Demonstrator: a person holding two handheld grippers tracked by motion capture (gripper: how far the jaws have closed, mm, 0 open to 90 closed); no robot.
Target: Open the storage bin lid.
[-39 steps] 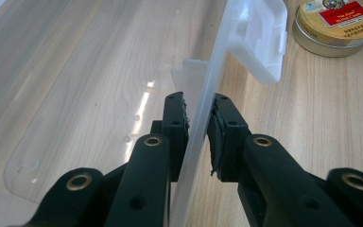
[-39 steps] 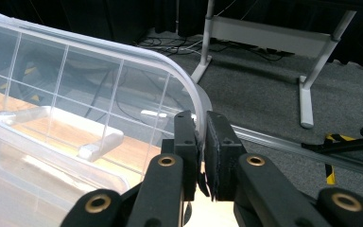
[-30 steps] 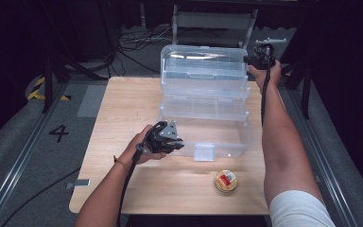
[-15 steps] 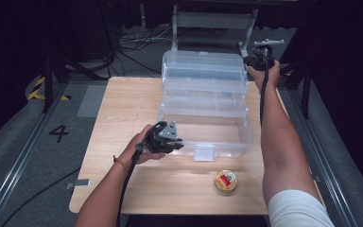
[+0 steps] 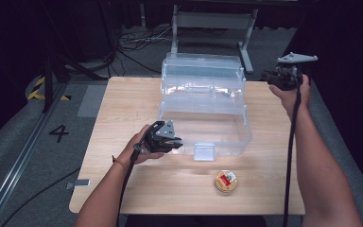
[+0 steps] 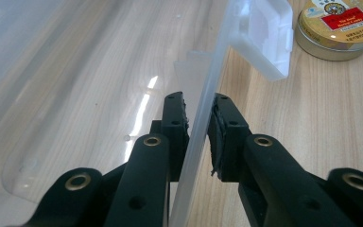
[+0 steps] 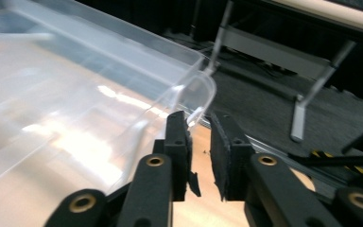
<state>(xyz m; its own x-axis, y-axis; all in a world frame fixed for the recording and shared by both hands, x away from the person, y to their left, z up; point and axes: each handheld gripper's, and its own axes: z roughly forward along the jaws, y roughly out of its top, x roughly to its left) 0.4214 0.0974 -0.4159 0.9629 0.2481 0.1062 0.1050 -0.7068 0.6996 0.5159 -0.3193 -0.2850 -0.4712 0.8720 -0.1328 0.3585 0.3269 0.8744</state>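
while the left hand-held gripper (image 6: 199,124) clamps the clear box (image 5: 203,111) wall, the right hand-held gripper (image 7: 199,142) has just loosened, empty.

High view looks down from the near side; both gripper views sit close, sharing the clear plastic storage box (image 5: 203,106)

The clear box (image 7: 75,94) was smeared by motion in the right gripper view; the tin (image 6: 338,23) was cut off by the left gripper view's top edge.

Light wooden table (image 5: 123,99) before me. Grey floor (image 5: 23,156), painted "4" (image 5: 59,133) left. Metal stand (image 5: 212,21) upper centre; dark surroundings.
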